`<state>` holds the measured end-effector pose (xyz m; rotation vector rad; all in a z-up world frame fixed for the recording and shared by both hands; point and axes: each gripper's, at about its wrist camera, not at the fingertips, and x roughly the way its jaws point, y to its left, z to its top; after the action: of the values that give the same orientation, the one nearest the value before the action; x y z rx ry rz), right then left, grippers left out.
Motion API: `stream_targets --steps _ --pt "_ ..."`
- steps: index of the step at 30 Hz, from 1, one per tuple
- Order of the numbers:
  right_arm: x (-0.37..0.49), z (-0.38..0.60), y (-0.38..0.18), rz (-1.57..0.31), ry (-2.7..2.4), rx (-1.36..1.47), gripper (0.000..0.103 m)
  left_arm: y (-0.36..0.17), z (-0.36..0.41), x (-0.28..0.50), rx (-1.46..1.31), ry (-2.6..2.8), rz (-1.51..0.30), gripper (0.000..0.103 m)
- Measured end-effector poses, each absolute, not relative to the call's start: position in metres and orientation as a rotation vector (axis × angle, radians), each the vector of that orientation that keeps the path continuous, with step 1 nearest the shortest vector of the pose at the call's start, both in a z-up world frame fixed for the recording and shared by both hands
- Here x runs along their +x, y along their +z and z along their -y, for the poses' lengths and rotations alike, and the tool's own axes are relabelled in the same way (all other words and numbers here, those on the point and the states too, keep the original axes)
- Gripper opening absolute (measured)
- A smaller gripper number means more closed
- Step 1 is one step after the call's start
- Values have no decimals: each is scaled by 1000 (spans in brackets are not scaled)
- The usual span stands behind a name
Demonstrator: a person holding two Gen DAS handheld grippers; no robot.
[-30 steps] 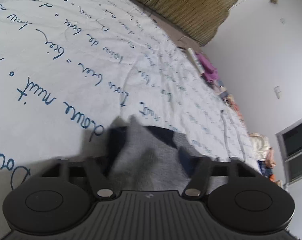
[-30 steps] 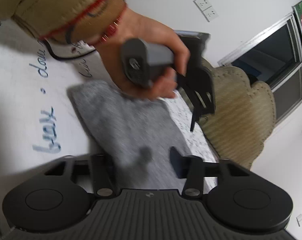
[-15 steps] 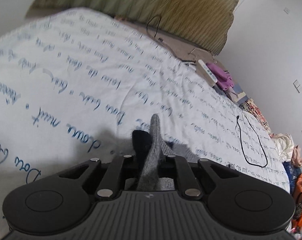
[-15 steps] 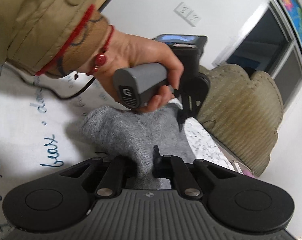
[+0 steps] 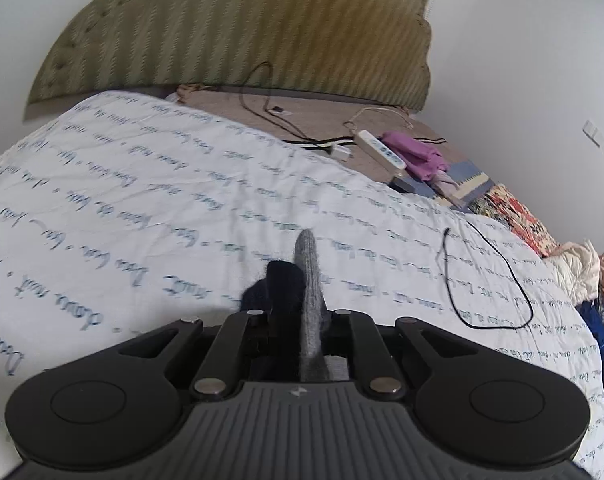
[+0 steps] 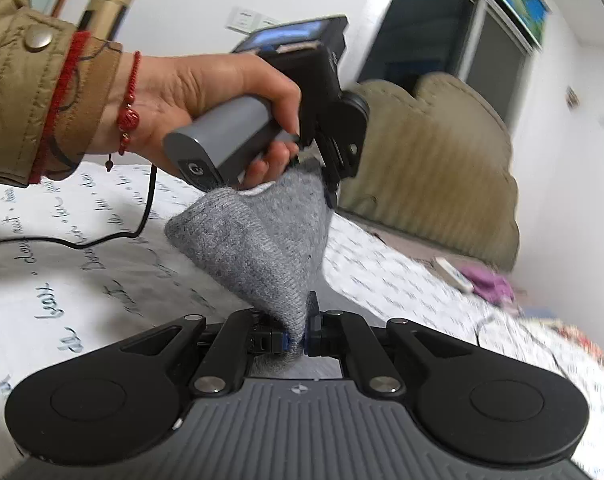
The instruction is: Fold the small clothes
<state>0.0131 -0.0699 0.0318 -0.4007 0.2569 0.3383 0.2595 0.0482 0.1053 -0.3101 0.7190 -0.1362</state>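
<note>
A small grey knit garment (image 6: 258,240) with a dark navy part (image 5: 278,288) hangs stretched between both grippers, lifted off the bed. My right gripper (image 6: 296,336) is shut on one corner of it. In the right wrist view a hand (image 6: 206,92) holds my left gripper (image 6: 329,184), which is shut on the far corner. In the left wrist view my left gripper (image 5: 302,332) pinches a grey fold (image 5: 307,280) that stands up between the jaws.
The bed has a white sheet (image 5: 122,200) with blue script and a padded olive headboard (image 5: 242,28). A black cable (image 5: 489,280) loops on the sheet to the right. A power strip (image 5: 379,150), purple cloth (image 5: 415,156) and piled clothes (image 5: 581,264) lie along the far side.
Both grippers closed on the garment's corners, then rose and lifted it off the sheet. It now hangs taut between them, and both views look more towards the headboard.
</note>
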Motion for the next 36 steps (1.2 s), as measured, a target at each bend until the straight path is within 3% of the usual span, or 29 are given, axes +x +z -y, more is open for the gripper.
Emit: stream_targets --steps 16,26,27,29,30,31,32,36 --pt "-7 175 13 -335 193 -170 7 88 131 259 -25 -274 -760 11" --pt "9 249 -14 -509 185 199 8 38 202 272 90 -317 -841 14" --pt "10 251 -17 -525 193 229 8 35 205 273 91 -325 -859 21" --pt "14 258 -23 -552 203 289 11 32 206 273 75 -341 -876 44" --pt "15 262 -27 -566 208 318 14 33 205 273 59 -351 -879 68" --pt "16 265 -29 -577 210 343 15 36 204 272 34 -353 -867 82" --pt "17 268 -33 -585 209 370 22 40 199 269 8 -349 -840 82" --pt "21 276 -42 -602 219 448 23 59 176 266 -61 -337 -807 83"
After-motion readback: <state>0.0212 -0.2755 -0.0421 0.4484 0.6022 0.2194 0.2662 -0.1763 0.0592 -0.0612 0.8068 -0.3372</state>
